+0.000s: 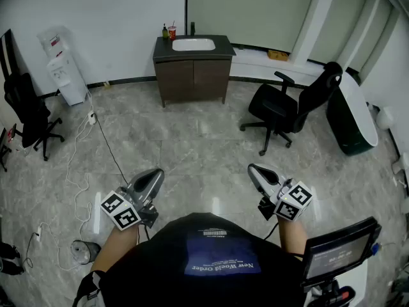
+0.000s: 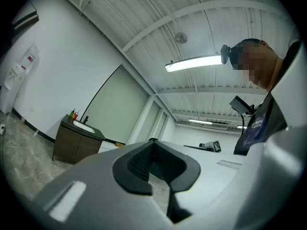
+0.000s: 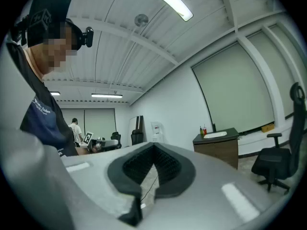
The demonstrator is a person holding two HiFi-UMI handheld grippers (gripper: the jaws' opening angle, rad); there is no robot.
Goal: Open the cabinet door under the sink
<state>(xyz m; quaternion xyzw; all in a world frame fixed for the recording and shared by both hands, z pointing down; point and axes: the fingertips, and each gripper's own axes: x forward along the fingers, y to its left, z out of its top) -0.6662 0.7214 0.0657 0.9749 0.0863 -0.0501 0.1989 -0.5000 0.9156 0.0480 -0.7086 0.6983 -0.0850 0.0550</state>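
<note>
1. The sink cabinet [image 1: 193,75] stands against the far wall, across the pale stone-patterned floor [image 1: 192,146] from the person; it is well apart from both grippers.
2. Its two dark wood doors [image 1: 176,80] lie flush with the front, side by side, both shut; a white basin [image 1: 193,44] is set into the dark top.
3. Behind the basin stand a green bottle [image 1: 165,31], a red cup [image 1: 172,32] just beside it, and a dark faucet [image 1: 192,28].
4. The left gripper [image 1: 156,175] is held low in front of the person's body, pointing roughly level toward the cabinet; in the left gripper view its jaws are closed tip to tip, with nothing between them — only floor shows through the gap behind the tips.
5. The right gripper [image 1: 255,171] is held on the other side at about the same height, also aimed forward; in the right gripper view its ribbed pads meet at the tips and it carries nothing.
6. A black office chair [image 1: 287,107] stands to the right of the cabinet, between it and the right gripper, touching neither.
7. A white water dispenser [image 1: 64,69] stands by the left wall; another black chair [image 1: 25,110] is near it, and white cables [image 1: 80,146] trail over the floor on that side.
8. A screen [image 1: 339,251] on a stand sits at the lower right, close beside the person.
</note>
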